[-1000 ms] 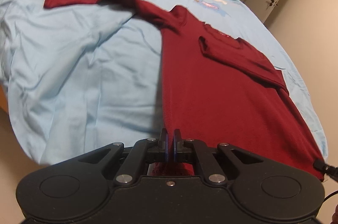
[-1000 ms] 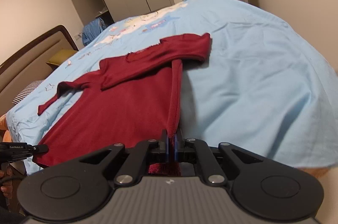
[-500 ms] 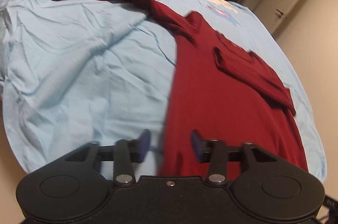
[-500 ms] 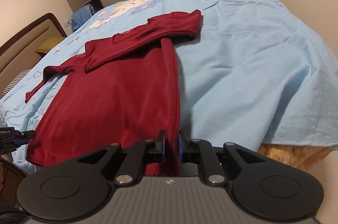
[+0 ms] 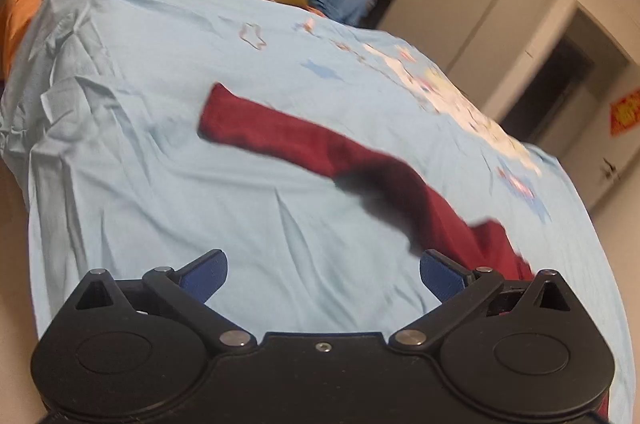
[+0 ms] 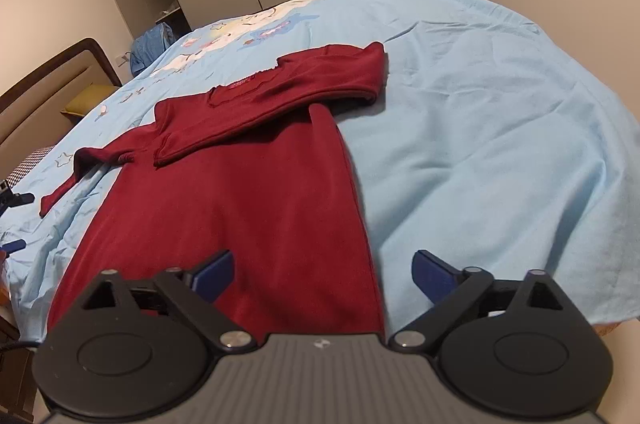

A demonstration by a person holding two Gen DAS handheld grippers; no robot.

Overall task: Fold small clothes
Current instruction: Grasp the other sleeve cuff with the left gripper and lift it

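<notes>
Both grippers opening, nothing pinched: left gripper (image 5: 323, 266) over sheet (image 5: 160, 192), right gripper (image 6: 322, 274) over shirt (image 6: 240, 200) hem. Shirt flat on bed; left sleeve (image 5: 272, 134) unfolded. Pinch cuff, fold across chest.

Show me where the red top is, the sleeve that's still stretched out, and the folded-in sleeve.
red top (image 6: 240, 224), right wrist view, middle of its body.
stretched-out sleeve (image 5: 256, 128), left wrist view, near its cuff.
folded-in sleeve (image 6: 280, 96), right wrist view, mid-sleeve across the chest.
</notes>
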